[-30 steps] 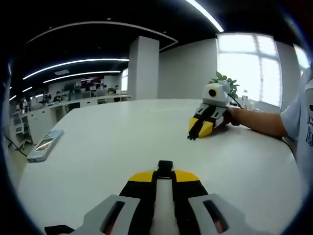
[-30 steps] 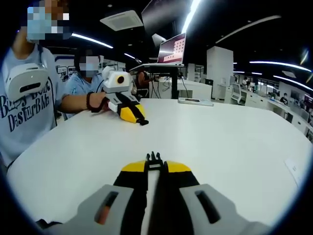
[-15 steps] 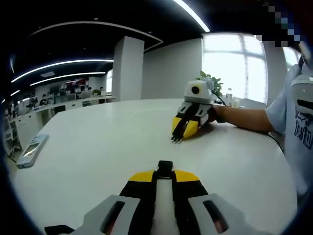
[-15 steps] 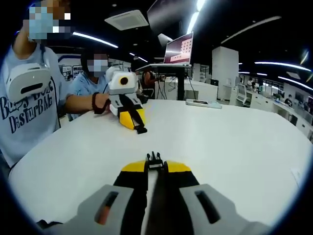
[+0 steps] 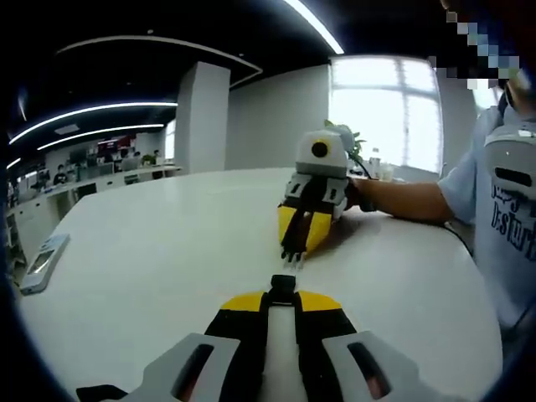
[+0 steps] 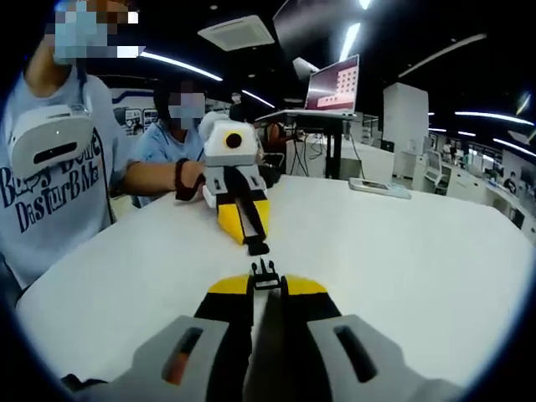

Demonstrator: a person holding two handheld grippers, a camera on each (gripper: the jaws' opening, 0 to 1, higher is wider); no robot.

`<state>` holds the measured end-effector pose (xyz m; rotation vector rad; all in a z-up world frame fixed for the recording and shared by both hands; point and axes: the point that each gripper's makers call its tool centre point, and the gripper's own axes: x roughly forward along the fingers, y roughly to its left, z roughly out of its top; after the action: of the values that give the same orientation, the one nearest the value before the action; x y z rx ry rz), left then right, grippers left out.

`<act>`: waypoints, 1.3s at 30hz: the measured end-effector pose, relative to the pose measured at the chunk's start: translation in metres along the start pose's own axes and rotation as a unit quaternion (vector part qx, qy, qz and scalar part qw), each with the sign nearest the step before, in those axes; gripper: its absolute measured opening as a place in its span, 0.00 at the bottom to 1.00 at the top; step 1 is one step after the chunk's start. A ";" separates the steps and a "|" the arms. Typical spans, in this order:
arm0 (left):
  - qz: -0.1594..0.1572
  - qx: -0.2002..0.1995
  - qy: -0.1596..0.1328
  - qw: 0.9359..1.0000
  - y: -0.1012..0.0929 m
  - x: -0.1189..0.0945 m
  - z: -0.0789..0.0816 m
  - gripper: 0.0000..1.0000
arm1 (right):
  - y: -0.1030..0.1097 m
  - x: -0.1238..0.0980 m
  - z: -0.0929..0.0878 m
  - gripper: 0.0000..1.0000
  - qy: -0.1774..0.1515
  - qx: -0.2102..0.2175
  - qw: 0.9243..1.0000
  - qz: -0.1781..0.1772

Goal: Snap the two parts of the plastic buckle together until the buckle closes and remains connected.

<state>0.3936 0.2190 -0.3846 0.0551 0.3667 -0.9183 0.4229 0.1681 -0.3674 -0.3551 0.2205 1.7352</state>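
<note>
My left gripper (image 5: 283,295) is shut on a black buckle socket (image 5: 283,283) that pokes out past its yellow tips. My right gripper (image 6: 266,283) is shut on the black pronged buckle half (image 6: 265,270). Both hover low over the white table (image 5: 151,243). In the left gripper view the right gripper (image 5: 295,248) comes in from ahead, its pronged half (image 5: 292,254) pointing at the socket across a small gap. In the right gripper view the left gripper (image 6: 251,239) faces me and the socket (image 6: 258,248) sits just beyond the prongs. The two halves are close but apart.
A person in a light blue shirt (image 6: 50,184) holds the grippers, and another person (image 6: 163,138) sits behind. A phone (image 5: 42,264) lies near the table's left edge. A flat device (image 6: 378,186) lies at the far side, below a screen on a stand (image 6: 335,84).
The two grippers have moved toward each other. The gap between the buckle halves has shrunk from a wide stretch of table to a few centimetres. Both stay shut on their halves.
</note>
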 end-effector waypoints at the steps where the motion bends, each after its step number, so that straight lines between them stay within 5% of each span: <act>1: -0.001 0.000 0.000 1.000 0.000 0.000 0.000 0.12 | 0.000 0.002 0.000 0.13 0.001 -0.001 1.000 0.002; 23: -0.018 0.005 0.001 1.000 -0.010 -0.003 -0.001 0.12 | 0.008 0.011 -0.003 0.13 0.002 -0.003 1.000 0.008; 39: -0.002 0.016 -0.001 1.000 -0.009 -0.002 0.000 0.12 | 0.014 0.013 -0.001 0.13 0.001 -0.001 1.000 0.001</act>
<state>0.3849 0.2152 -0.3831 0.0829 0.3493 -0.9278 0.4069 0.1768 -0.3736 -0.3588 0.2212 1.7361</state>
